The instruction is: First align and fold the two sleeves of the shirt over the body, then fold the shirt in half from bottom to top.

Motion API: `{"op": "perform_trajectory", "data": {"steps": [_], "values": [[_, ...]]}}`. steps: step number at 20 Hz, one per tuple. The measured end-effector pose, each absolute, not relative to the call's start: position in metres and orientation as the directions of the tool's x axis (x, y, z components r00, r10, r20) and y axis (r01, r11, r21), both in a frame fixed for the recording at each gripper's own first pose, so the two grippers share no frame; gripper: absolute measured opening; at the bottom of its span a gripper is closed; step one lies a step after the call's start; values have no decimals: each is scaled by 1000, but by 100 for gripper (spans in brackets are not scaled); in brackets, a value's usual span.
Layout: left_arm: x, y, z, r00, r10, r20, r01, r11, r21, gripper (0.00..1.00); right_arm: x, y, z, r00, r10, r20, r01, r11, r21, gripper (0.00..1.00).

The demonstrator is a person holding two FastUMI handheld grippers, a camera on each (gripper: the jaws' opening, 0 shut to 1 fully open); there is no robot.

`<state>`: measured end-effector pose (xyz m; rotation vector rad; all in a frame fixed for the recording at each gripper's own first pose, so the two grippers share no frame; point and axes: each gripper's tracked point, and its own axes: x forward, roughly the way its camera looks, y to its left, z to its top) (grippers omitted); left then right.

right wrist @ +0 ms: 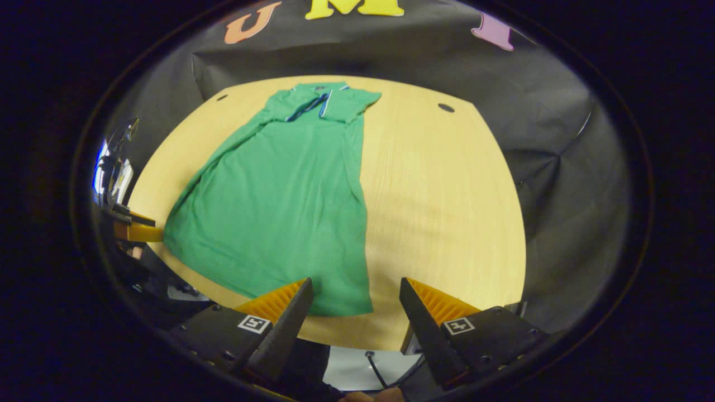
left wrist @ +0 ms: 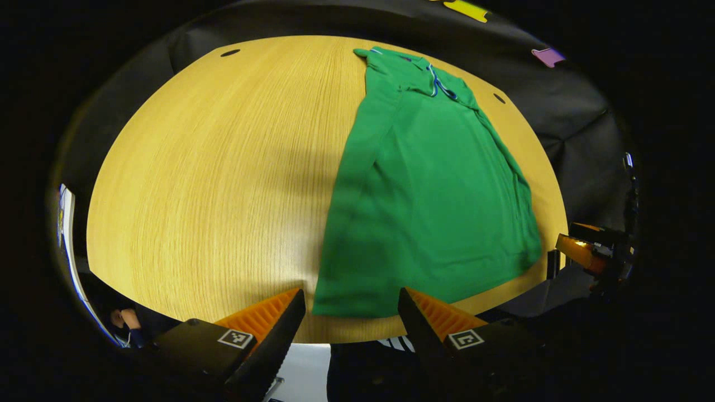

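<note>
A green polo shirt (left wrist: 430, 190) lies flat on the round wooden table (left wrist: 223, 184), collar at the far end, both sleeves folded in over the body. In the left gripper view my left gripper (left wrist: 352, 304) hangs open above the shirt's near left hem corner, nothing between its fingers. The other gripper (left wrist: 584, 251) shows at the right edge, off the table. In the right gripper view the same shirt (right wrist: 279, 195) stretches away, and my right gripper (right wrist: 354, 296) stands open over its near right hem corner, holding nothing. The left gripper (right wrist: 131, 229) appears at the left edge.
Bare wood spreads left of the shirt in the left gripper view and right of it on the table (right wrist: 447, 212) in the right gripper view. Two small dark holes (left wrist: 229, 53) (right wrist: 446, 107) mark the tabletop's far side. Black cloth wall surrounds the table.
</note>
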<state>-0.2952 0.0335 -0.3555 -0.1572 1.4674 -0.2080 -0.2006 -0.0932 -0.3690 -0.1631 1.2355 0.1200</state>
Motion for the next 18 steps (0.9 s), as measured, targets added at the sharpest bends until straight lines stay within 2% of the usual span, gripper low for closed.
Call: {"op": "perform_trajectory", "data": {"steps": [2,6,14,18], "values": [[-305,34,-351,76,-220,-973,28,976,-218,100,-201,-91,-380,281,0,-960,-177,983,-52,99],[-326,38,-336,54,-170,-984,29,985,-169,100,-207,-92,-399,217,-10,-976,-164,985,-47,97],[-369,22,-281,1,-149,-989,29,988,-149,100,-209,-94,-420,151,-29,-988,-152,987,-52,98],[-397,13,-245,-29,-84,-996,48,995,-86,100,-213,-94,-422,124,1,-992,-121,993,-14,92]]}}
